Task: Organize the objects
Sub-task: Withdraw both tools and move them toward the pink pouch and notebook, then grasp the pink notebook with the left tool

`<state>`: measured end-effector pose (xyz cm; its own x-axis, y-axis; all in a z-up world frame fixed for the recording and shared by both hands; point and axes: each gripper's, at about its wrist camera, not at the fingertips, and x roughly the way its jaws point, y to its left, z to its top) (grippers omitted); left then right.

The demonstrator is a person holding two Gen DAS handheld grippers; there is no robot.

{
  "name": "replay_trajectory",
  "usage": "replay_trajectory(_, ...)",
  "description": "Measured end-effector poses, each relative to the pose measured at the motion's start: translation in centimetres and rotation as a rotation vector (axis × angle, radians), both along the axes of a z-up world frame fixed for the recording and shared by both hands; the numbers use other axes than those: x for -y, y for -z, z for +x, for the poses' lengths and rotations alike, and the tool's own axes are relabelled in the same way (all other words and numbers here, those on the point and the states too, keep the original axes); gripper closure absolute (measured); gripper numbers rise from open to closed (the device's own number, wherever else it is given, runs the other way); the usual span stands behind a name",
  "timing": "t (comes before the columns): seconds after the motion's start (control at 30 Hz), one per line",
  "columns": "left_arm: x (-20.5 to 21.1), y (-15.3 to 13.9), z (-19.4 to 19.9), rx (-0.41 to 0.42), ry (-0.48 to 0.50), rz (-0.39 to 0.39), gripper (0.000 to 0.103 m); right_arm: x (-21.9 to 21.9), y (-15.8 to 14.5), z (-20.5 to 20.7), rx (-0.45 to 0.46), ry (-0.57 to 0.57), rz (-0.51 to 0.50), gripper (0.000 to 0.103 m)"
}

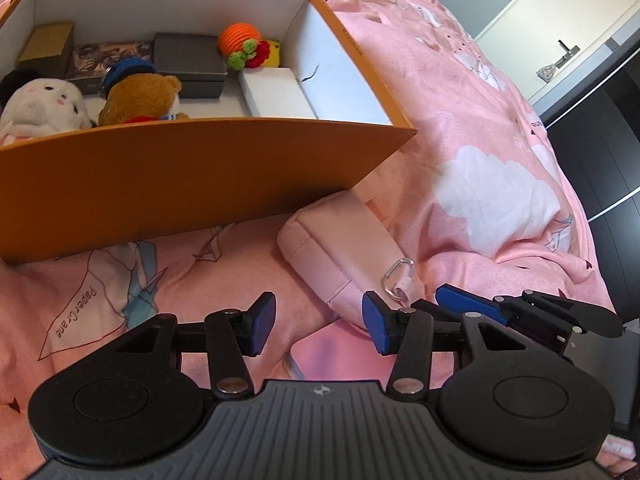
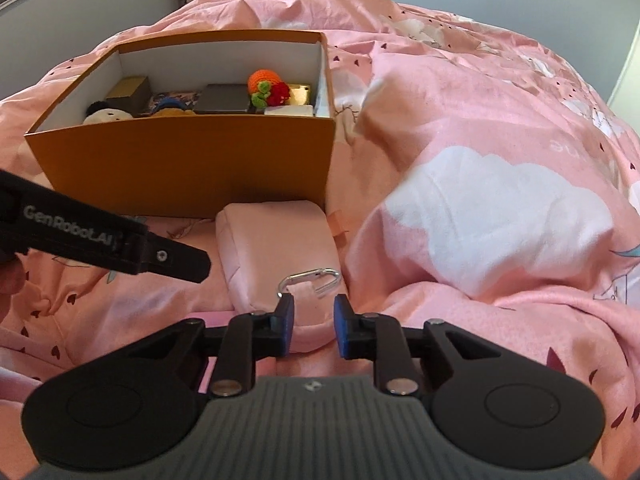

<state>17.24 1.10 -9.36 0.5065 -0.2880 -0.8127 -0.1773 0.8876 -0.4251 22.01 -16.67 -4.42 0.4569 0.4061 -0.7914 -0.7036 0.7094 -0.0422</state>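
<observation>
Angling steeply down beside the orange box (image 2: 180, 168), the right gripper (image 2: 311, 328) straddles the pink pouch (image 2: 276, 236) with narrow jaws not yet pressing, the left gripper (image 1: 318, 326) half-open nearby.

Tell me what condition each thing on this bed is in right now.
Orange box: open, no lid, partly filled.
Pink pouch: outside the box, lying on the bedspread.
Carabiner: clipped to the pouch's loop.
Left claw: open, nothing between its pads.
Right claw: around the pouch's near end; contact unclear.
</observation>
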Motion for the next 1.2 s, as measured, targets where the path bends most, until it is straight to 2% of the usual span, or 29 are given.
replay_trajectory(0.07,-0.1,0.2,0.0,-0.037,0.000,0.030,0.055,-0.8,0.0,-0.5,0.009,-0.048,-0.014,0.080)
replay_trajectory(0.17,-0.3,0.6,-0.3,-0.073,0.013,0.047,0.055,-1.8,0.2,-1.2,0.018,-0.120,-0.036,0.080)
replay_trajectory(0.33,-0.5,2.2,-0.6,-0.143,0.023,-0.030,0.055,-3.3,0.9,-2.1,0.059,-0.199,-0.122,0.071)
replay_trajectory(0.47,-0.9,3.9,-0.6,-0.218,-0.002,-0.110,0.055,-3.3,1.4,-2.3,0.074,-0.222,-0.160,0.069)
replay_trajectory(0.53,-1.0,4.9,-0.6,-0.251,-0.011,-0.155,0.050,-3.2,1.5,-2.5,0.089,-0.234,-0.180,0.069)
replay_trajectory(0.6,-0.9,5.9,-0.7,-0.280,-0.016,-0.215,0.038,-3.0,1.6,-2.3,0.086,-0.228,-0.183,0.069)
replay_trajectory(0.77,-0.8,7.5,-0.8,-0.309,-0.039,-0.332,0.029,-2.7,1.7,-1.8,0.066,-0.221,-0.178,0.069)
replay_trajectory(0.87,-0.5,7.7,-0.8,-0.307,-0.031,-0.360,0.033,-2.5,1.8,-1.7,0.058,-0.220,-0.175,0.069)
replay_trajectory(0.93,-0.3,7.3,-0.8,-0.296,-0.028,-0.362,0.042,-2.5,1.8,-1.7,0.057,-0.218,-0.174,0.069)
replay_trajectory(1.1,-0.5,5.8,-1.3,-0.267,-0.049,-0.316,0.061,-2.4,1.8,-2.1,0.070,-0.218,-0.185,0.069)
replay_trajectory(1.2,-0.5,4.5,-1.9,-0.235,-0.055,-0.279,0.068,-2.3,1.6,-2.2,0.080,-0.216,-0.194,0.069)
